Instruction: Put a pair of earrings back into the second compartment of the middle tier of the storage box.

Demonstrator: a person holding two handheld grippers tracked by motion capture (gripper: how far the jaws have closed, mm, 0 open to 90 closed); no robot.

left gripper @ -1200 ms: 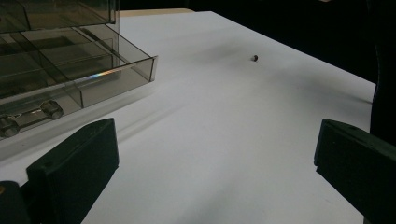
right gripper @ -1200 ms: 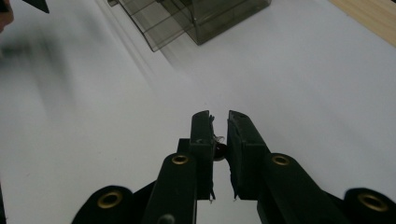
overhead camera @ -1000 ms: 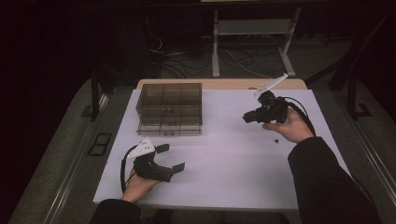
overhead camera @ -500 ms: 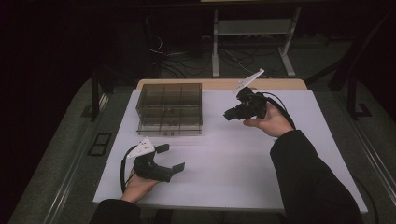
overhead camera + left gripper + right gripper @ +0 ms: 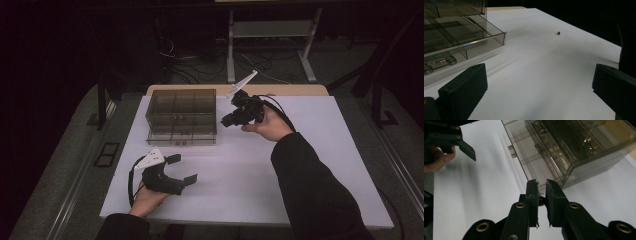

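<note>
A smoky clear compartment box (image 5: 181,117) stands at the back left of the white table top (image 5: 310,200), its bottom drawer pulled out toward me. My right gripper (image 5: 227,121) hovers just right of the box, pointing at it. In the right gripper view the right gripper (image 5: 541,182) is shut on a small dark round piece (image 5: 541,201), with the box (image 5: 574,142) just beyond. My left gripper (image 5: 181,169) rests open on the table near the front left, nothing between its jaws. A second small dark piece (image 5: 558,32) lies on the table past the open drawer (image 5: 474,42).
The table's wooden back edge (image 5: 290,90) runs behind the box. Beyond it, a metal stand (image 5: 270,35) and cables (image 5: 200,62) sit on the dark floor. The person's right sleeve (image 5: 320,190) crosses the right half of the table.
The right gripper has travelled left from the back right of the table to beside the box. The left gripper has stayed in place.
</note>
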